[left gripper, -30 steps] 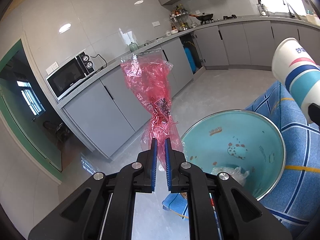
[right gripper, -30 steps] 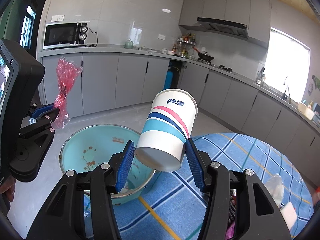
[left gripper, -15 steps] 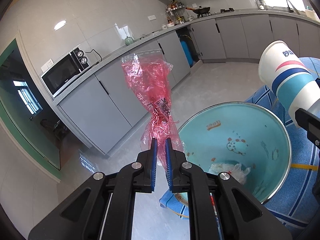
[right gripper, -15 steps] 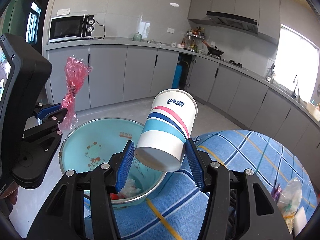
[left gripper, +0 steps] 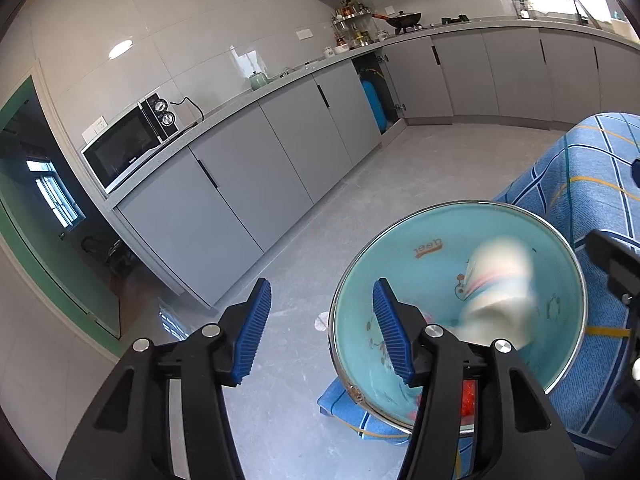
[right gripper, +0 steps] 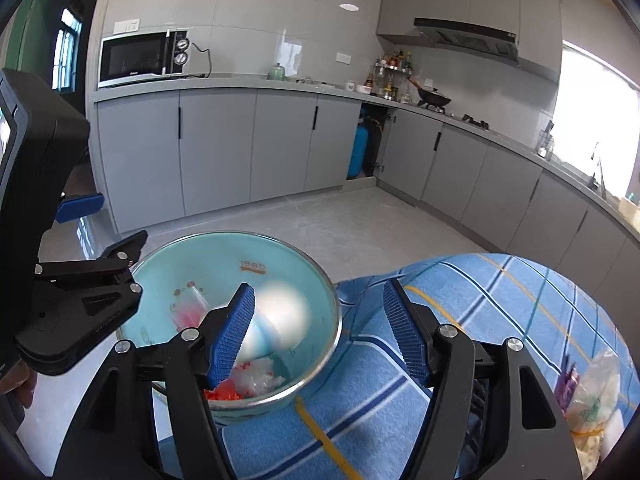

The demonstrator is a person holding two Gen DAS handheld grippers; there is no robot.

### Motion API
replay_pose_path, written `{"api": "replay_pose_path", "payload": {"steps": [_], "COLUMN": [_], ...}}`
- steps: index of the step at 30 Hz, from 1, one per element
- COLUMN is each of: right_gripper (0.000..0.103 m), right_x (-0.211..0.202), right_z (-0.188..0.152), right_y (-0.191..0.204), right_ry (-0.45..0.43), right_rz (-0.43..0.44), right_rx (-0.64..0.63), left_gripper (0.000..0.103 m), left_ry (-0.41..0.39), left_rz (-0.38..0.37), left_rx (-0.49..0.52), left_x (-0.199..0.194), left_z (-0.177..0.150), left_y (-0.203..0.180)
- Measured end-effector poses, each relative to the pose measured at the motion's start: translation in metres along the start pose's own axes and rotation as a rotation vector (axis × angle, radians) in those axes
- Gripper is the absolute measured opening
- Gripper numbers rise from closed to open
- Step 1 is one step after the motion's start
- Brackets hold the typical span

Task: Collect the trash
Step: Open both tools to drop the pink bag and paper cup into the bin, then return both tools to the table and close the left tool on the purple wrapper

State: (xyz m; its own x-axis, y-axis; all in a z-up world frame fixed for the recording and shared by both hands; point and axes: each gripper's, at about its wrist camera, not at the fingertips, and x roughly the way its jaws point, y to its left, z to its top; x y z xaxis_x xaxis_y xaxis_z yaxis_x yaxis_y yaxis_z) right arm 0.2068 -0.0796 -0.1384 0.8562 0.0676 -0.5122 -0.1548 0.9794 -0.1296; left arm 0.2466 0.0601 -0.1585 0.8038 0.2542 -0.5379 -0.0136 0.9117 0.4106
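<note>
On the blue-checked table (right gripper: 500, 300), both tongs are opening empty, the cup (right gripper: 280, 320) blurred over the basin (right gripper: 332, 304), with wrappers (right gripper: 592, 392) left at four o'clock.

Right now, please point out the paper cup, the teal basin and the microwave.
paper cup (left gripper: 500, 292), left wrist view, blurred striped side
teal basin (right gripper: 248, 240), right wrist view, far rim
microwave (right gripper: 136, 56), right wrist view, door glass

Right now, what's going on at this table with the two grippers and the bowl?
A person with two handheld grippers is dropping trash into the teal bowl at the table's edge. Both the left gripper and right gripper are opening with nothing between their jaws. The paper cup, motion-blurred, is inside the bowl with a red wrapper.
</note>
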Motion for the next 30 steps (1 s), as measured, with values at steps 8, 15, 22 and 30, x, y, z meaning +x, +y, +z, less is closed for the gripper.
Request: {"api": "replay_pose_path", "payload": {"steps": [8,15,22,30], "right_gripper": [0.068,0.069,0.069,0.070], "right_x": [-0.041,-0.100,-0.155,-0.183], "right_z": [-0.006,-0.039,-0.077,-0.116], "right_y": [-0.019,-0.059,-0.102,-0.137], "right_ry": [0.000,0.003,-0.015,0.009], "right_rz": [-0.063,-0.209,-0.385,-0.528], "right_rx": [0.038,0.120,0.229,0.321], "left_gripper": [0.070,0.076,0.077,0.077], "left_ry": [-0.039,-0.090,-0.172,-0.207], "left_rz": [-0.002,-0.089,-0.205,-0.351], "left_rx": [0.007,0.048,0.135,0.217], "left_x": [-0.022,-0.062,-0.118,-0.164], "left_z": [-0.001,-0.006,-0.012,-0.022], "left_y": [-0.005,-0.035,-0.090,-0.146]}}
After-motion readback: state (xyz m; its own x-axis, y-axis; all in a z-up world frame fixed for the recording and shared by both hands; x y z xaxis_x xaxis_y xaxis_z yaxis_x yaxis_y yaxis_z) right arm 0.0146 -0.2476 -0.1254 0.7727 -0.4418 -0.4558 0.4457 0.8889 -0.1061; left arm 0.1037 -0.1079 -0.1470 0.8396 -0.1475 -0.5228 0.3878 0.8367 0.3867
